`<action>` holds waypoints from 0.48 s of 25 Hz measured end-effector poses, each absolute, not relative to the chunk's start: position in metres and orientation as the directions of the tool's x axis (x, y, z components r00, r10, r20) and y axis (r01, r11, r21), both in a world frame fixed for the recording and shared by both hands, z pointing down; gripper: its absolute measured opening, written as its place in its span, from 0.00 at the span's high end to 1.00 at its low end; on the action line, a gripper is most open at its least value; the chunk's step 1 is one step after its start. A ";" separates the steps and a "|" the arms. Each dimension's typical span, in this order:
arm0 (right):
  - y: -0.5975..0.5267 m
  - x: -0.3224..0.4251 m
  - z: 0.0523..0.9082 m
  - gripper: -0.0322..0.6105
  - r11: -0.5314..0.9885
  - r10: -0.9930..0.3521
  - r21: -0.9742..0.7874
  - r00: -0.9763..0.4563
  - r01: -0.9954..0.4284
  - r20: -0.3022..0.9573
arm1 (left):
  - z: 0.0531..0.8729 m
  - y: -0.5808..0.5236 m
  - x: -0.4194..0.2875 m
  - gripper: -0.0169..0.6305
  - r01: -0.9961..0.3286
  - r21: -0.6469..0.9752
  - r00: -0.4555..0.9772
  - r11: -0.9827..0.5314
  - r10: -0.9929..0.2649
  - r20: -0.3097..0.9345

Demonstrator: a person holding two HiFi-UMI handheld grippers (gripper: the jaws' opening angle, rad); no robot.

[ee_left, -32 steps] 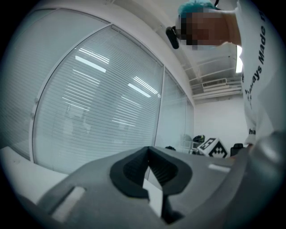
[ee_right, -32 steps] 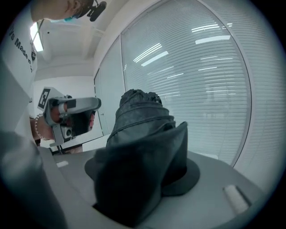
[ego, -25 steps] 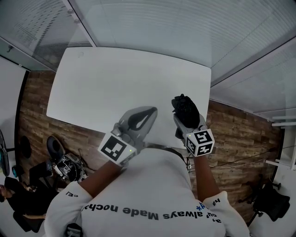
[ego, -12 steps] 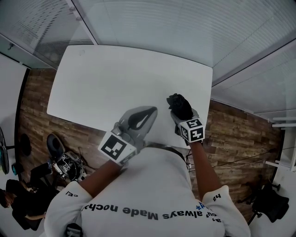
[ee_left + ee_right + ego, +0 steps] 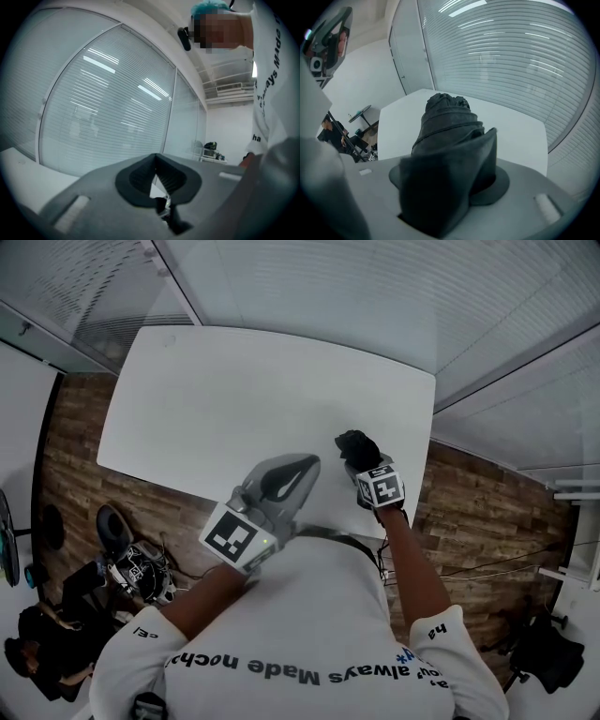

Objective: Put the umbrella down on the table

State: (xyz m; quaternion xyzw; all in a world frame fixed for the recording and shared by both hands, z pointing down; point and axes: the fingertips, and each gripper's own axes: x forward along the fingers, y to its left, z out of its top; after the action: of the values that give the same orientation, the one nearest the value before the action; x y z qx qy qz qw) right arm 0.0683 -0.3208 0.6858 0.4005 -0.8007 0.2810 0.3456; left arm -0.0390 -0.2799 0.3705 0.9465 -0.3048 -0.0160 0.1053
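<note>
Umbrella (image 5: 356, 447), black and folded, sits clamped between the right gripper (image 5: 365, 468) jaws, over the table (image 5: 234, 399) near edge; contact with the table unclear. Left gripper (image 5: 307, 465) jaws are pressed together, empty, over the same table edge.

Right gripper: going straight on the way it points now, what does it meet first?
The white table. The right gripper tilts down toward it, and the folded black umbrella clamped in its jaws sticks out ahead, so the umbrella's end would likely touch first. The remaining gap is unclear.
</note>
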 end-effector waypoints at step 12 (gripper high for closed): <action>-0.317 0.075 0.742 0.55 0.515 -0.347 -0.186 -0.402 -0.837 0.848 | 0.373 -0.274 -0.038 0.97 -0.580 0.214 0.810 -0.786 -0.585 0.046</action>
State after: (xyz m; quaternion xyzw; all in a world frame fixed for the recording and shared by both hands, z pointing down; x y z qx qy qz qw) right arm 0.0750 -0.3166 0.7417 0.3809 -0.7768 0.3121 0.3925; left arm -0.0382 -0.2735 0.3726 0.9449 -0.3081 -0.0114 0.1096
